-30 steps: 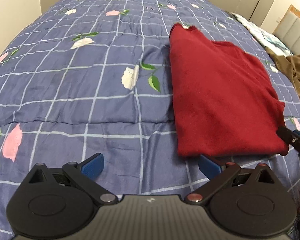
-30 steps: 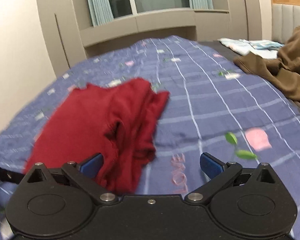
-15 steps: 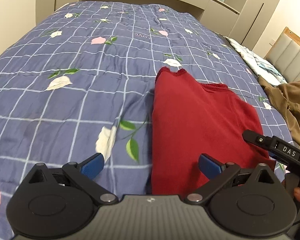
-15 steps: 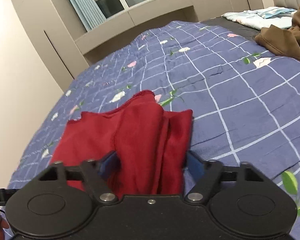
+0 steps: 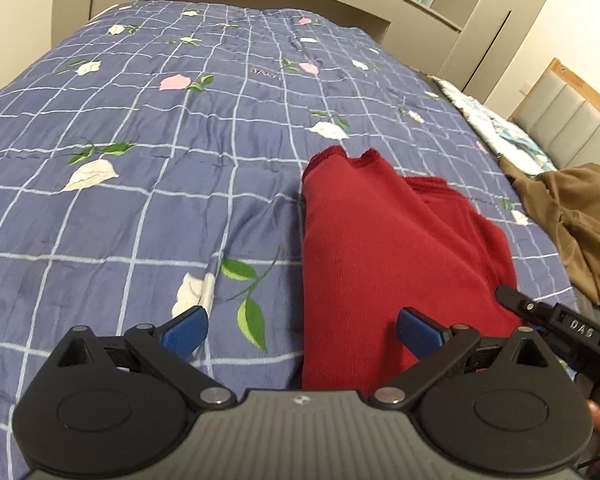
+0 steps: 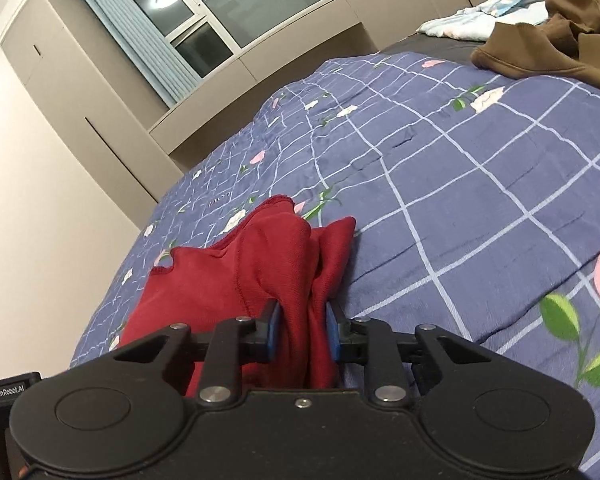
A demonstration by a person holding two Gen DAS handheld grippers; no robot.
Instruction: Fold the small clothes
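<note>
A folded dark red garment lies on the blue checked floral quilt. My left gripper is open, its blue pads straddling the garment's near left edge, not gripping it. My right gripper is shut on the bunched near edge of the red garment, which rises in folds between its blue pads. The right gripper's body also shows at the right edge of the left wrist view.
A brown garment lies at the quilt's right side, also in the right wrist view. A light patterned cloth lies beyond it. Beige cabinets and a window stand behind the bed.
My right gripper moved onto the red garment's edge and closed on it, bunching the cloth. My left gripper moved forward over the garment's near left edge and stayed open.
</note>
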